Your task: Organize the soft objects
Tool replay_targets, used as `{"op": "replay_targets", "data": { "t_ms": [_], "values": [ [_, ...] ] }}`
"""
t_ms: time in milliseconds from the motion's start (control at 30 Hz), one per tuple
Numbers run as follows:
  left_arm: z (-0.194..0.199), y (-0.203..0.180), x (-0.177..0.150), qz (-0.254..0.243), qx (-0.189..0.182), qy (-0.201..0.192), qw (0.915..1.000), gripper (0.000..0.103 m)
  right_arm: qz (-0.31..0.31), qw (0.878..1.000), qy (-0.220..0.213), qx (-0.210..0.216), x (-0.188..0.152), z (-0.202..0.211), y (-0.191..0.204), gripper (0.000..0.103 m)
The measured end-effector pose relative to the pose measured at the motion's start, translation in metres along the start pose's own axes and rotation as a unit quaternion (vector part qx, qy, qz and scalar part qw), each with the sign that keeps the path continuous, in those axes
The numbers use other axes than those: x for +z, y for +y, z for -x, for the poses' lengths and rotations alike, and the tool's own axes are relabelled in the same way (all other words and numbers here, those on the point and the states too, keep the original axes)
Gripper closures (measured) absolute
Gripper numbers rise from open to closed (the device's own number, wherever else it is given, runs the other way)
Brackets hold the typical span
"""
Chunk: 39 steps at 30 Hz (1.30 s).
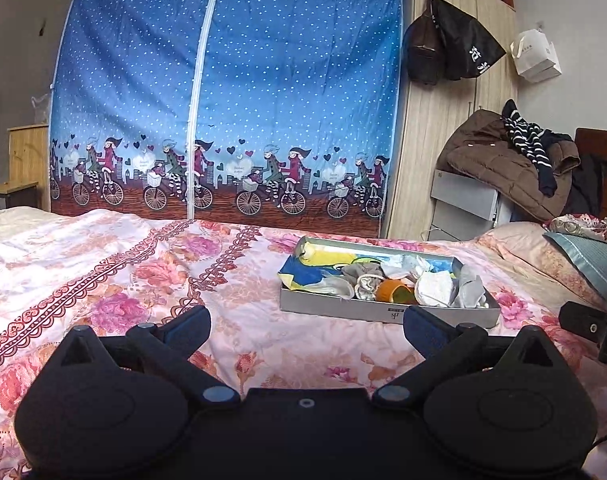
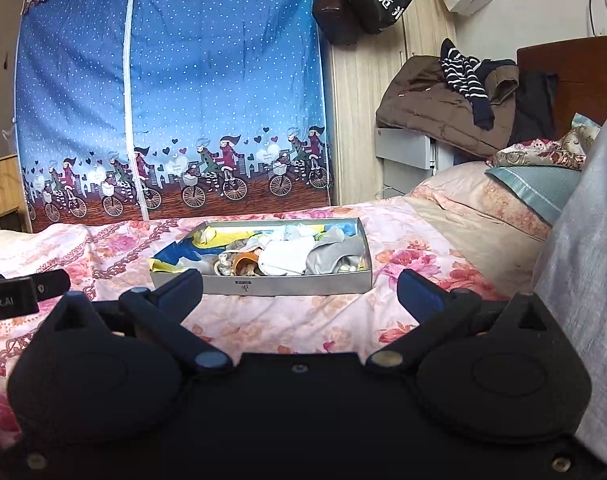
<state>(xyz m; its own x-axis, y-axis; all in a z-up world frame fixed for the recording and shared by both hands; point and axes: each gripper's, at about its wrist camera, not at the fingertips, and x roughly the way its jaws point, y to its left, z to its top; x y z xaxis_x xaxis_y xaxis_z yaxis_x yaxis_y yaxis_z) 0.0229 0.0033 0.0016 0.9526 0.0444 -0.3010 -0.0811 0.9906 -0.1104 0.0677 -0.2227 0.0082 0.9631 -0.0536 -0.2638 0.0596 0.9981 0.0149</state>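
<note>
Both my left tool (image 1: pixel 306 322) and my right tool (image 2: pixel 299 286) hang spread wide and empty above the bed (image 1: pixel 103 264), short of the shallow grey cardboard tray (image 2: pixel 303 285) on the floral quilt. The tray holds a heap of soft objects (image 2: pixel 287 254): limp white and grey socks, crinkly blue and yellow fabric or plastic. I should come in low from the near rim and pinch one loose fold, lifting slowly so neighbours slip free.
</note>
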Motion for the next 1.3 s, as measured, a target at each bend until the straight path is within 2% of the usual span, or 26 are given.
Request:
{"op": "replay_targets", "data": {
  "t_ms": [233,500,833,1300],
  "values": [
    [-0.004,0.002,-0.004,0.005,0.001,0.013,0.9999,0.001,-0.015,0.999,0.026,-0.011,-0.004,-0.005,-0.002,0.0],
    [-0.009,-0.003,-0.009,-0.013,0.005,0.025,0.9996,0.001,-0.031,0.998,0.045,-0.023,-0.009,-0.012,-0.006,0.0],
    [-0.018,-0.005,-0.012,-0.011,0.007,0.043,0.999,0.001,-0.023,0.997,0.075,0.001,-0.015,-0.023,0.001,0.0],
    [-0.025,-0.001,-0.013,0.008,0.001,0.062,0.9981,0.001,-0.012,0.997,0.079,-0.001,-0.014,-0.027,0.006,0.0]
  ]
}}
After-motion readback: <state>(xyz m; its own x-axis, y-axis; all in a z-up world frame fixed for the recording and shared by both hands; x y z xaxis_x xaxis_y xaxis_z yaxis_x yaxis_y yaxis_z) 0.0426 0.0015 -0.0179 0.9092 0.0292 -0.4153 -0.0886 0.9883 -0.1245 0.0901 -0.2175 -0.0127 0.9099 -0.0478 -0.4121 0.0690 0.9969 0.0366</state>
